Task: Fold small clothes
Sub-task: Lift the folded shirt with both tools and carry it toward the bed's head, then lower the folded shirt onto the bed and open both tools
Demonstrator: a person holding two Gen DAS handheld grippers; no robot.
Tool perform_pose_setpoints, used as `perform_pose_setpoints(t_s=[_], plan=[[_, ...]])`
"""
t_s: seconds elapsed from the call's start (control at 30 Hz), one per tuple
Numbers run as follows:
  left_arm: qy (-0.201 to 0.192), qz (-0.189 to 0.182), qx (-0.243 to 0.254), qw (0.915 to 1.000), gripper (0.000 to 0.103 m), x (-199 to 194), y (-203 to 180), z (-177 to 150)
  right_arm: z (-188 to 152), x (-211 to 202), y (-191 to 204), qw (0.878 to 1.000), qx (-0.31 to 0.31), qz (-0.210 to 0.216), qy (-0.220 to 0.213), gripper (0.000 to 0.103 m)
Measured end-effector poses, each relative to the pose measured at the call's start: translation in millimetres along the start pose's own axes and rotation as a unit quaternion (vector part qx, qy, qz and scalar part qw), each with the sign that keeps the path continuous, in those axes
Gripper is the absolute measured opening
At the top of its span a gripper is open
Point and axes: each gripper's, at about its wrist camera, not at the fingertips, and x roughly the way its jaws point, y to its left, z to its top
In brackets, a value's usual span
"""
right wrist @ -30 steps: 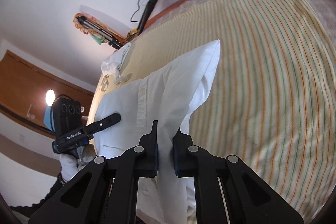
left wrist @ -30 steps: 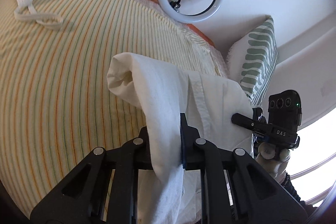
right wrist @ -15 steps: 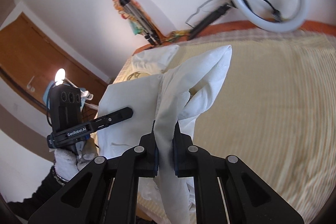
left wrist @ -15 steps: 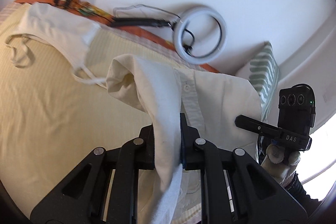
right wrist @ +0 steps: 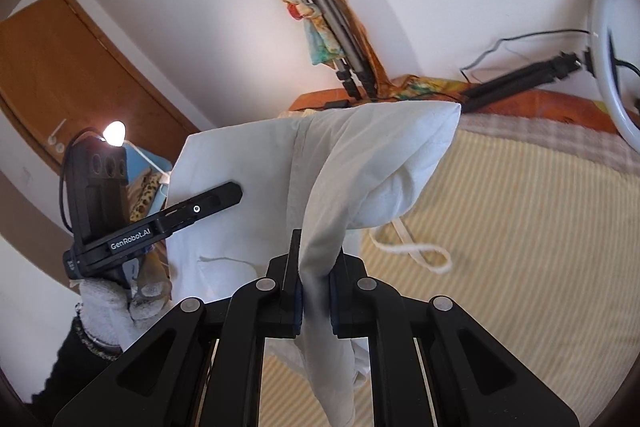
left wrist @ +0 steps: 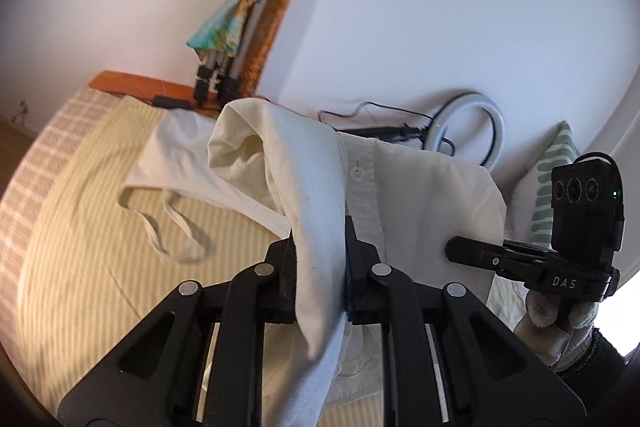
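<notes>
A small cream-white buttoned shirt hangs stretched in the air between my two grippers, above the striped bed. My left gripper is shut on one bunched end of it, with cloth spilling down past the fingers. My right gripper is shut on the other end of the shirt. Each view shows the other gripper pinching the far side: the right gripper and the left gripper, each held by a gloved hand.
Another white garment with straps lies on the yellow striped bedspread. A ring light and tripods lean against the white wall. A green-patterned pillow sits at right; a wooden door at left.
Both grippers have lifted and swung with the shirt, so the views tip up toward the wall. The strapped garment and the draped tripod have come into view. Both grips are unchanged.
</notes>
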Motion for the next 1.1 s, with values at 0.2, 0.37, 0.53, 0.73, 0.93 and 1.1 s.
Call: perform_pose_setpoints(t_s=[0.2,0.37,0.53,0.73,0.93,1.1], plan=[[-0.019,0.024,0.011,0.9995,0.013,27,28,27,31,49,4,1.0,-0.013,-0.004,-0.009,0.008],[-0.028,0.034,0.008,0.999,0.013,51,51,49,52,83,-4,1.0,-0.01,-0.008,-0.019,0.008],[-0.021,0.034,0.003,0.9992,0.013,83,68,68,68,111,-19,1.0,0.008,-0.015,-0.026,0.008],[-0.016,0.041,0.003,0.999,0.013,110,75,76,80,134,-36,0.999,0.017,-0.024,-0.031,0.008],[-0.011,0.096,0.021,0.9951,0.013,124,78,80,86,146,-53,0.998,0.024,-0.056,-0.02,0.008],[-0.016,0.194,0.055,0.9793,0.026,122,74,78,87,151,-56,0.988,-0.001,-0.154,0.008,0.027]])
